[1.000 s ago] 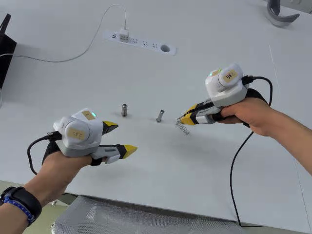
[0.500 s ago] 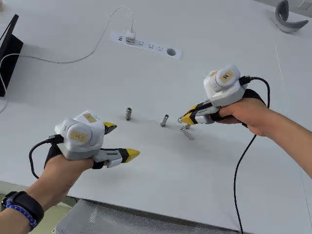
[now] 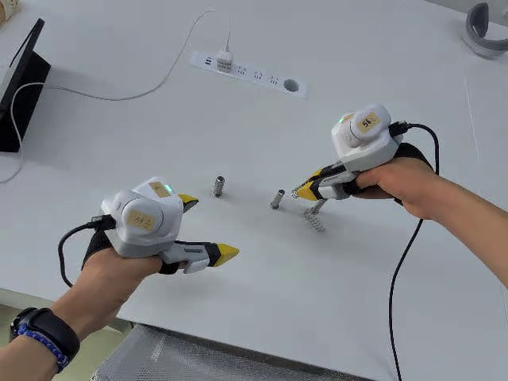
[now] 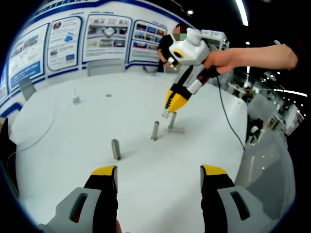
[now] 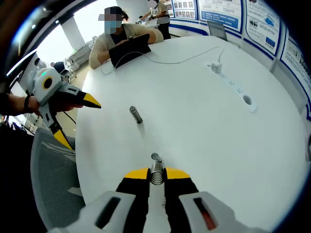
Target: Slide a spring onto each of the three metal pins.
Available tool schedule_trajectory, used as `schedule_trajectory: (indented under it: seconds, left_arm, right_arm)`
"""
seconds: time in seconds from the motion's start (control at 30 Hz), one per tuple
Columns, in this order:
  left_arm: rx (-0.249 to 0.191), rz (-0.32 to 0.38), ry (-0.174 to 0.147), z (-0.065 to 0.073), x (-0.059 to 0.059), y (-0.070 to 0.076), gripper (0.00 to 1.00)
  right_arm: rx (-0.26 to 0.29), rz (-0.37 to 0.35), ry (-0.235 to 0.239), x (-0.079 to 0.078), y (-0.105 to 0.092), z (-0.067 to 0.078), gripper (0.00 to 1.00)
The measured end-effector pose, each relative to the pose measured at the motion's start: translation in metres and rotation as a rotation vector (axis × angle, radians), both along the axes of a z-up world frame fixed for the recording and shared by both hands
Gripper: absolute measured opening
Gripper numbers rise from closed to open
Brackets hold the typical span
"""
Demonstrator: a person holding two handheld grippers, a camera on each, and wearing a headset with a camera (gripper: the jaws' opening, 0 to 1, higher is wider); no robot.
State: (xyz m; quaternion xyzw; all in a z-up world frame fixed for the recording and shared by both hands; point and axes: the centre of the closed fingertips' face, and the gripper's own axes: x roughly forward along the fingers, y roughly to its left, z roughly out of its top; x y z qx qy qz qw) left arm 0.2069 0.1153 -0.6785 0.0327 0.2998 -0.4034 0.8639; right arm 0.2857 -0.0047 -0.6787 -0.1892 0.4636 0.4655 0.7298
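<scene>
Clamping a spring (image 5: 155,170): right hand-held gripper (image 5: 156,174); left hand-held gripper (image 4: 159,170) gapes; stickers (image 3: 373,122) illegible.

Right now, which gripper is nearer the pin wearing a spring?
Left. The left gripper hovers short of that sprung pin; the right gripper, gripping a spring, is past the bare middle pin.

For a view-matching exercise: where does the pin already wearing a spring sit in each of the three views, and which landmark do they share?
Head view: the sprung pin stands near centre, left of the right claw.
Left gripper view: the sprung pin is lower left of centre.
Right gripper view: the sprung pin is just left of centre.
Shared landmark: the right claw, shut on a spring.
</scene>
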Motion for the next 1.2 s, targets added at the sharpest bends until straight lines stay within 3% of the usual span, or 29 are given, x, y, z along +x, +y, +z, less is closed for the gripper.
schedule_trajectory:
  seconds: [0.67, 1.2]
  left_arm:
    - [-0.013, 0.039, 0.021, -0.003, -0.005, 0.014, 0.72]
    - [-0.012, 0.048, 0.035, -0.009, -0.007, 0.02, 0.72]
  right_arm:
    - [-0.024, 0.072, 0.016, 0.002, 0.02, -0.009, 0.12]
    - [-0.057, 0.113, 0.012, 0.003, 0.025, -0.017, 0.13]
